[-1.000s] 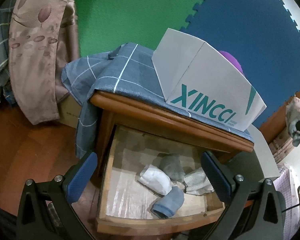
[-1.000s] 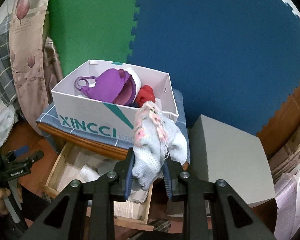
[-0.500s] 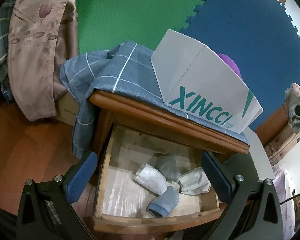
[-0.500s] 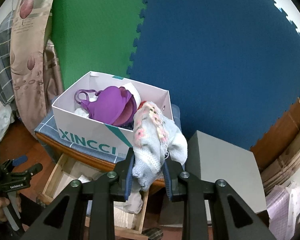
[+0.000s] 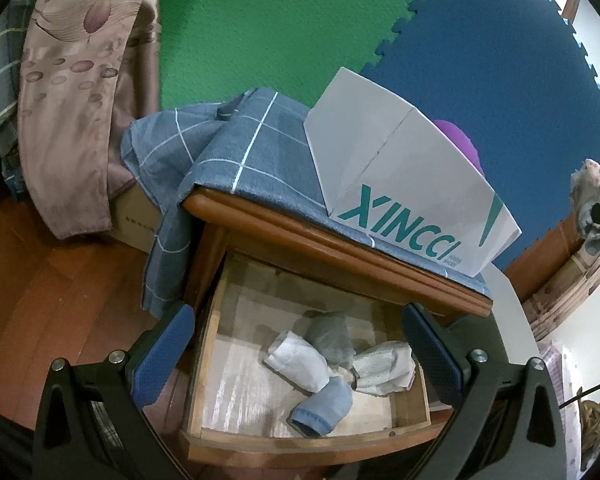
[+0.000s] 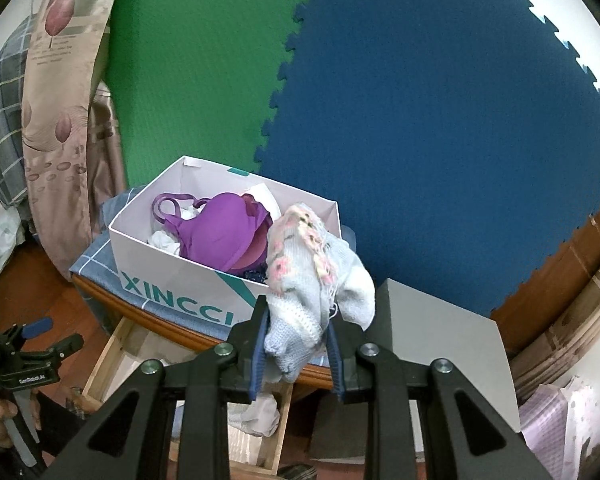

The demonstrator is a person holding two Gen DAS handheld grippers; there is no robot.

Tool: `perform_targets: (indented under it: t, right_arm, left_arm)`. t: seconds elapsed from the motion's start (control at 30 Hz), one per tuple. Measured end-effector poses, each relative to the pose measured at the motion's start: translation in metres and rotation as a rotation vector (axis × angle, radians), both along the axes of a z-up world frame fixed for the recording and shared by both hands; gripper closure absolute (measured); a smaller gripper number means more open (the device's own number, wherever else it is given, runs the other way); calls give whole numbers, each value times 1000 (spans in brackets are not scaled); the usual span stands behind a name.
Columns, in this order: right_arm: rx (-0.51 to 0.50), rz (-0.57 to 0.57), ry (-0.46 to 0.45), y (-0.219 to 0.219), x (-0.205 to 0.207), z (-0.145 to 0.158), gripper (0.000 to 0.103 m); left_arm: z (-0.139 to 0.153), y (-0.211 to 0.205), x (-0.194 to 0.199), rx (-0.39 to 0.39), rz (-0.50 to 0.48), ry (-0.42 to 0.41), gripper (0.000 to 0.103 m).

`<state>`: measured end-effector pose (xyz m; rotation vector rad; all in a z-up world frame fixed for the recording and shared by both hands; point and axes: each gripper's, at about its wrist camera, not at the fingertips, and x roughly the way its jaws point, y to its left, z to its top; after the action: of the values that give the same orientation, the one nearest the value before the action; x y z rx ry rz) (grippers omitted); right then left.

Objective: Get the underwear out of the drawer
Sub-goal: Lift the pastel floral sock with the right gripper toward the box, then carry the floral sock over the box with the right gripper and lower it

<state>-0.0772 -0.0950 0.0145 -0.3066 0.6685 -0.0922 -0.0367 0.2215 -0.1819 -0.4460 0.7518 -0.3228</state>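
The wooden drawer [image 5: 204, 364] is pulled open below the nightstand top and holds several rolled garments, among them a white one [image 5: 296, 364], a grey one [image 5: 330, 338] and a blue one [image 5: 322, 402]. My left gripper [image 5: 296, 356] is open and empty, hovering above the drawer. My right gripper [image 6: 296, 354] is shut on a pale blue knitted piece of underwear [image 6: 312, 276] with pink and yellow trim, held up in front of the white XINCCI box [image 6: 172, 276]. That box holds a purple bra [image 6: 220, 232]. The held garment also shows in the left wrist view [image 5: 592, 196] at far right.
A blue checked cloth [image 5: 236, 160] covers the nightstand top under the box [image 5: 400, 184]. A grey cabinet [image 6: 432, 344] stands right of the nightstand. A patterned curtain [image 5: 72, 92] hangs at left. Green and blue foam mats [image 6: 420, 120] cover the wall behind.
My right gripper has risen with the knitted underwear, so the box and drawer sit lower in its view. My left gripper drew back slightly and stayed open over the drawer.
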Motion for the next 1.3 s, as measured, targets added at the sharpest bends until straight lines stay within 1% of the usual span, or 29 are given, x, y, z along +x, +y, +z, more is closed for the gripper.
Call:
perform_targets:
  t: [0.37,0.73,0.87,1.13,1.3]
  right_arm:
    - [-22,-5,-7,1,9,4,77]
    - [-36,-30,10,-5,26,-7,77]
    - [-56,-35,14,-5,32,-12,77]
    - [-45,-38,22,-10,42,-18,77]
    - [22,-37,-8,-22,53,-7,77]
  left_arm:
    - [2,4,1,-13,5,5,1]
    - [-2,3,2,-12,4,20,1]
    - [-3,2,3,-13,3,25,1]
    - [-5,1,3,-12,3,35,1]
    - [-8,1,3,-11,3,47,1]
